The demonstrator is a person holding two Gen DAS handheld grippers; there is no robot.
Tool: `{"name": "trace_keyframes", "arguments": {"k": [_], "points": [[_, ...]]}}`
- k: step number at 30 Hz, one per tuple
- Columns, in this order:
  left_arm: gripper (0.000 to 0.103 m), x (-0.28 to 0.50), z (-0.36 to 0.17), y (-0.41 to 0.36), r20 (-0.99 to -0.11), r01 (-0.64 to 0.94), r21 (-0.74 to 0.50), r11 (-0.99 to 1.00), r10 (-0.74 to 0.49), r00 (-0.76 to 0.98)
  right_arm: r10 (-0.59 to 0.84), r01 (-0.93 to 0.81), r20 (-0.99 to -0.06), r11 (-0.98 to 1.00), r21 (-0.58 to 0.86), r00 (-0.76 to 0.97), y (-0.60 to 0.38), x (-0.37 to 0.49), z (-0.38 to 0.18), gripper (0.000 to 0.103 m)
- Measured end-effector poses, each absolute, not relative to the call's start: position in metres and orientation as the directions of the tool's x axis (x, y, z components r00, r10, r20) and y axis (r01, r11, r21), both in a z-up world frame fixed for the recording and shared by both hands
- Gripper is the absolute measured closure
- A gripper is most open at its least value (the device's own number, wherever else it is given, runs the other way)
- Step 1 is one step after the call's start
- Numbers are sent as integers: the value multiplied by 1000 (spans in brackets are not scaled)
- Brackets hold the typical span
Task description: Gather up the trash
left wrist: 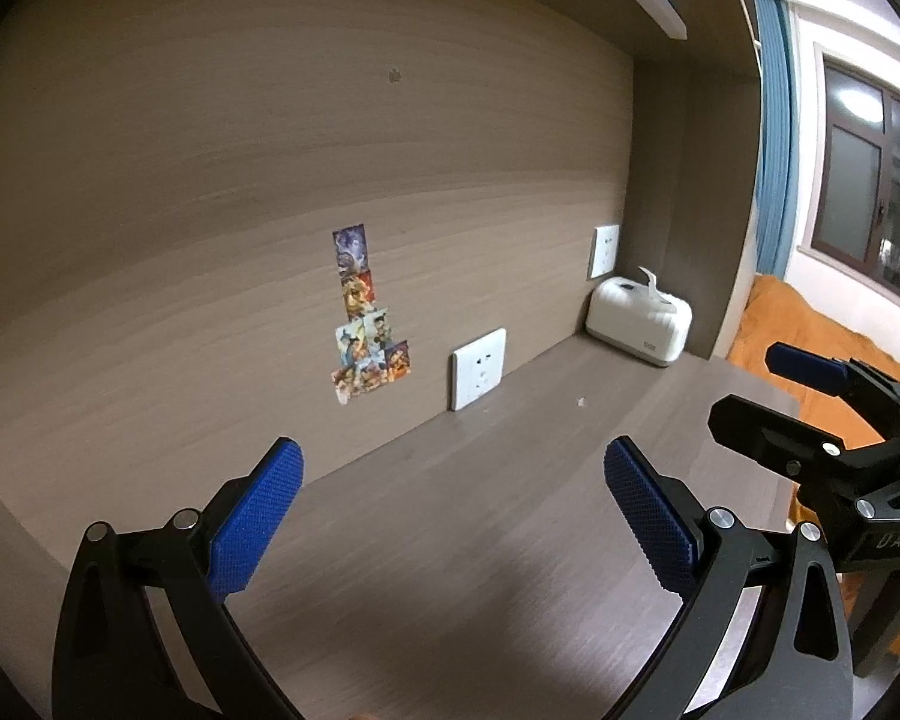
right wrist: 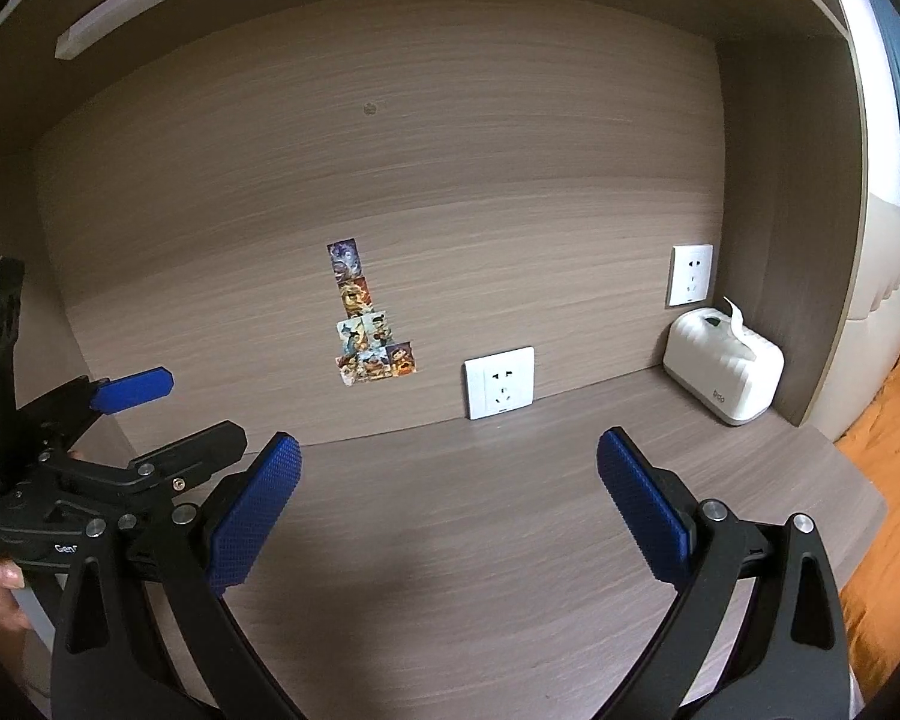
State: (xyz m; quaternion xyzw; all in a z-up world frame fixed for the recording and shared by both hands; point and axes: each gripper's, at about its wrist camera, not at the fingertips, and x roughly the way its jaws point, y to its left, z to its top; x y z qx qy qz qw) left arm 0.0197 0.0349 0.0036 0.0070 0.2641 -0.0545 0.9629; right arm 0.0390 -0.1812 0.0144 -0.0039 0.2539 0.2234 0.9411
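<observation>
Hovering over the desk (left wrist: 510, 540), both hand-held grippers stood wide open and empty: left hand-held gripper (left wrist: 453, 516), right hand-held gripper (right wrist: 449, 513). Only trash visible was a tiny white scrap (left wrist: 581, 401) on the desk, short of the tissue box (left wrist: 639, 324), ahead-right of the left one. Too small to judge its axis. Right seemed nearer.

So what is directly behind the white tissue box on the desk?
Behind the tissue box is the wood back wall with a white socket above it. The wall part it covers is hidden.
</observation>
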Motion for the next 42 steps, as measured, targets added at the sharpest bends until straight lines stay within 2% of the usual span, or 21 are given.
{"name": "trace_keyframes", "arguments": {"k": [26, 42], "points": [[5, 30, -2, 41, -547, 143, -77, 987, -162, 822, 392, -412, -488, 908, 70, 780, -178, 34, 18, 5], [5, 24, 4, 50, -506, 110, -83, 990, -137, 852, 385, -426, -489, 904, 31, 782, -179, 26, 18, 5]]}}
